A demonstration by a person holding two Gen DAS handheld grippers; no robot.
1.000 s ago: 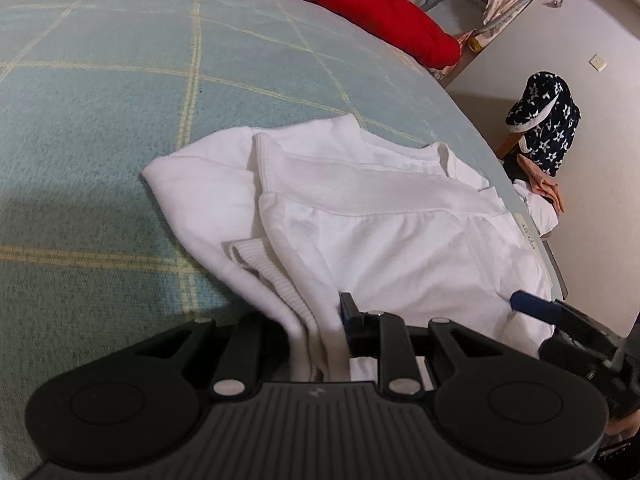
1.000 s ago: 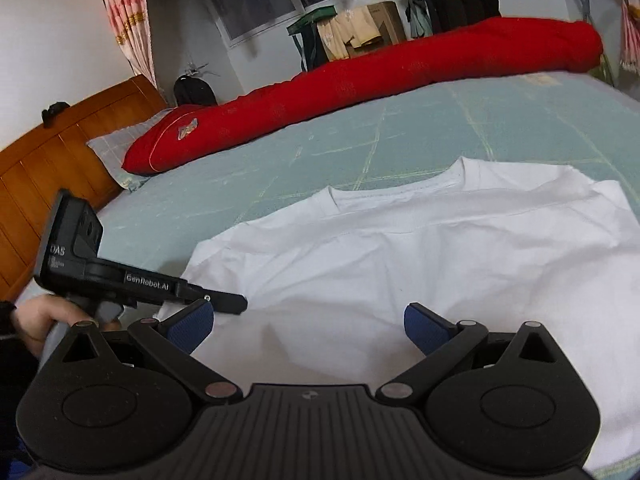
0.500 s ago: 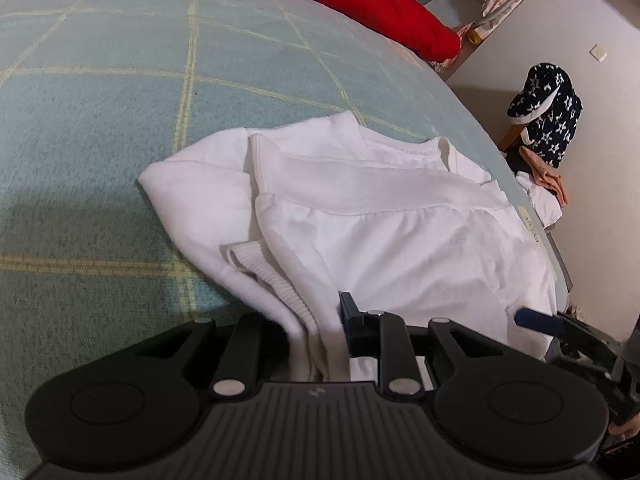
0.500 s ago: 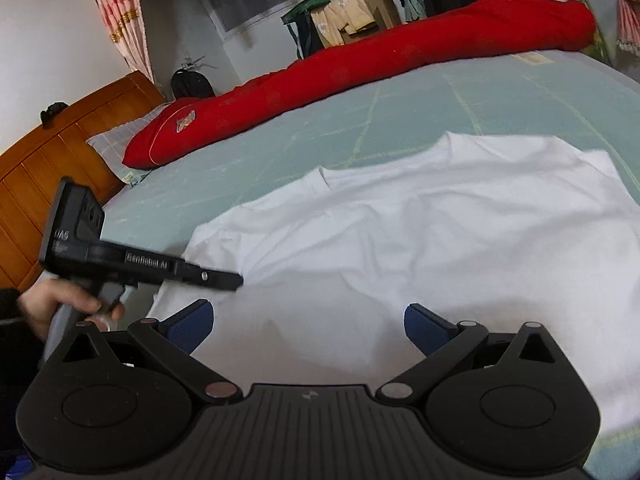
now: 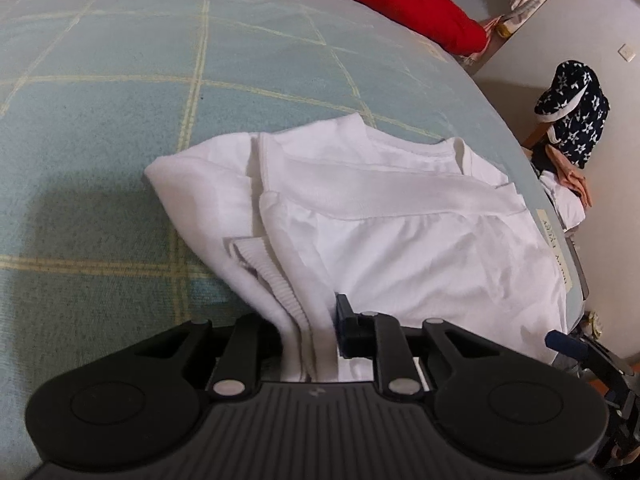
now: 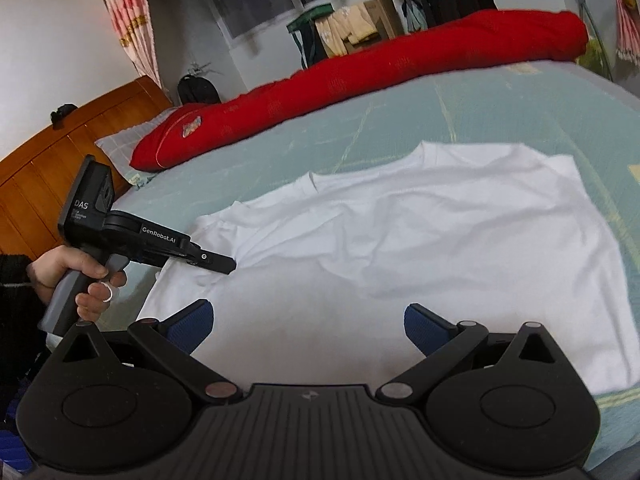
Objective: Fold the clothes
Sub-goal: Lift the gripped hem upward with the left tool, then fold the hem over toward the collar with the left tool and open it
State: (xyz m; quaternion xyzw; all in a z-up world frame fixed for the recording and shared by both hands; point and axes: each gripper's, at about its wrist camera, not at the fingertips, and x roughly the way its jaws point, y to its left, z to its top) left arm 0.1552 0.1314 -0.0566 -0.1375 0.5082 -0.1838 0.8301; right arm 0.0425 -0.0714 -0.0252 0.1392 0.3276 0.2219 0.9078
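Observation:
A white shirt lies spread on the pale green checked bed cover, with one sleeve bunched up at its left side. My left gripper has the sleeve's ribbed cuff between its fingers, and the jaws are closing on it. In the right wrist view the same shirt lies flat, and the left gripper, held by a hand, reaches its left edge. My right gripper stands open just above the shirt's near part with nothing between its blue pads. Its tip shows at the left view's lower right.
A long red rolled quilt lies along the far side of the bed. A wooden headboard and a pillow are at the left. Beyond the bed edge stands a chair with star-patterned clothes. Clothes hang at the back wall.
The right gripper has slid sideways to the right along the shirt's near edge, still open. The left gripper has stayed put and tipped a little, its fingers squeezing tighter on the cuff.

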